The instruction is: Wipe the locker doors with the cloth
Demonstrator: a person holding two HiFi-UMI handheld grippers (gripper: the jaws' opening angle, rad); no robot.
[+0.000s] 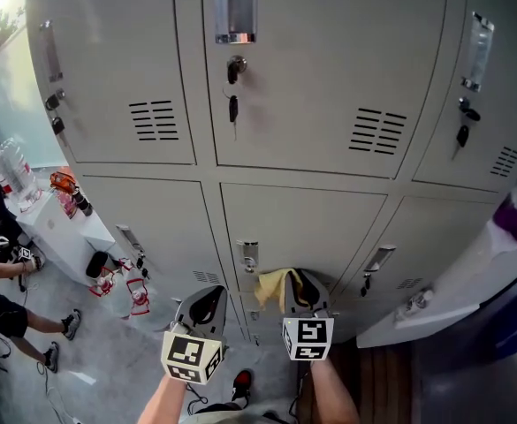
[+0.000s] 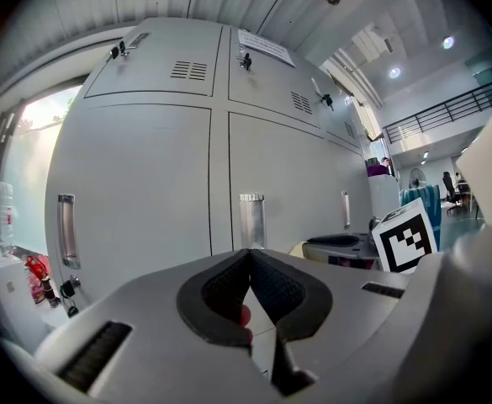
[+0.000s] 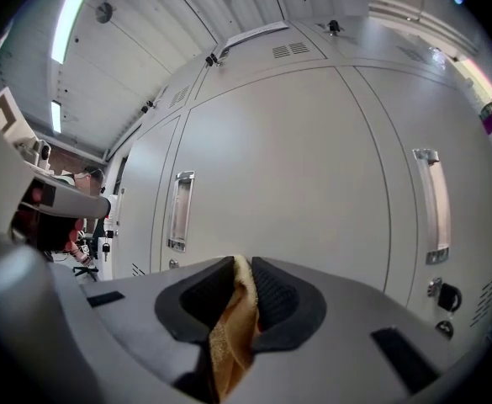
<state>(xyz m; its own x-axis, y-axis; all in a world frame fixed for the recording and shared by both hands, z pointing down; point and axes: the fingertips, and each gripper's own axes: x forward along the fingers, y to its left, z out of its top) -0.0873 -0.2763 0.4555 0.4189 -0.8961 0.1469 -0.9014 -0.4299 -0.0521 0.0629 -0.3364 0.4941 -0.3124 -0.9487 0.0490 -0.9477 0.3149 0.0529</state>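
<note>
A bank of grey locker doors (image 1: 311, 69) fills the head view in two rows. My right gripper (image 1: 304, 291) is low in front of the lower middle door (image 1: 315, 223), shut on a yellow cloth (image 1: 274, 287) that bunches out to its left. In the right gripper view the cloth (image 3: 233, 326) is pinched between the dark pads of the right gripper (image 3: 242, 263), with a locker door (image 3: 304, 183) straight ahead. My left gripper (image 1: 207, 304) hangs beside it, a little lower. Its jaws (image 2: 247, 255) are shut with nothing in them.
Keys (image 1: 233, 109) hang from the upper locks. Door handles (image 1: 247, 256) stick out near both grippers. A white table (image 1: 59, 228) with water bottles (image 1: 12, 168) stands at the left, with a person (image 1: 2, 307) beside it. A white counter (image 1: 470, 281) juts in at the right.
</note>
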